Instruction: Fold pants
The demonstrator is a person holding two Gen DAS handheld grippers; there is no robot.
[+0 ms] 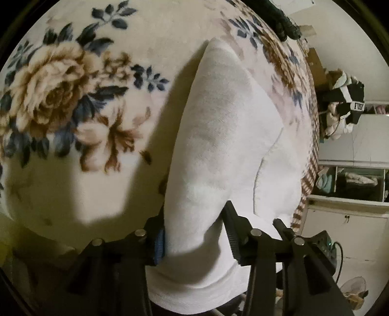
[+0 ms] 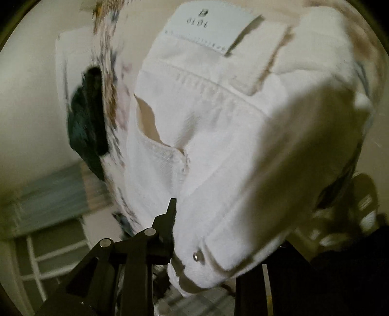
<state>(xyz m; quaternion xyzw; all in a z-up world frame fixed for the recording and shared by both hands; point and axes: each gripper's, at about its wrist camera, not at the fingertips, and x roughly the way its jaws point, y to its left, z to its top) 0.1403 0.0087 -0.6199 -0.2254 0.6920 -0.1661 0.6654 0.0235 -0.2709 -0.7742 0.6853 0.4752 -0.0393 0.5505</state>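
Observation:
White pants (image 1: 231, 136) lie on a floral blanket (image 1: 73, 102), one folded leg running away from me in the left wrist view. My left gripper (image 1: 194, 233) straddles the near end of that leg. Cloth fills the gap between its fingers (image 1: 159, 240) but looks slack, so I read it as open. In the right wrist view the waistband end of the pants (image 2: 218, 136), with a label, a pocket and a rivet, is close to the camera. My right gripper (image 2: 218, 243) has the waistband corner bunched between its jaws. Its left finger (image 2: 170, 218) touches the cloth; the right finger is hidden behind it.
The bed's edge curves down the right of the left wrist view, with a dark garment (image 1: 284, 21) at the far corner. Beyond it are shelves (image 1: 352, 182) and hanging clothes (image 1: 342, 104). The right wrist view is blurred, with a dark garment (image 2: 87, 116) at left.

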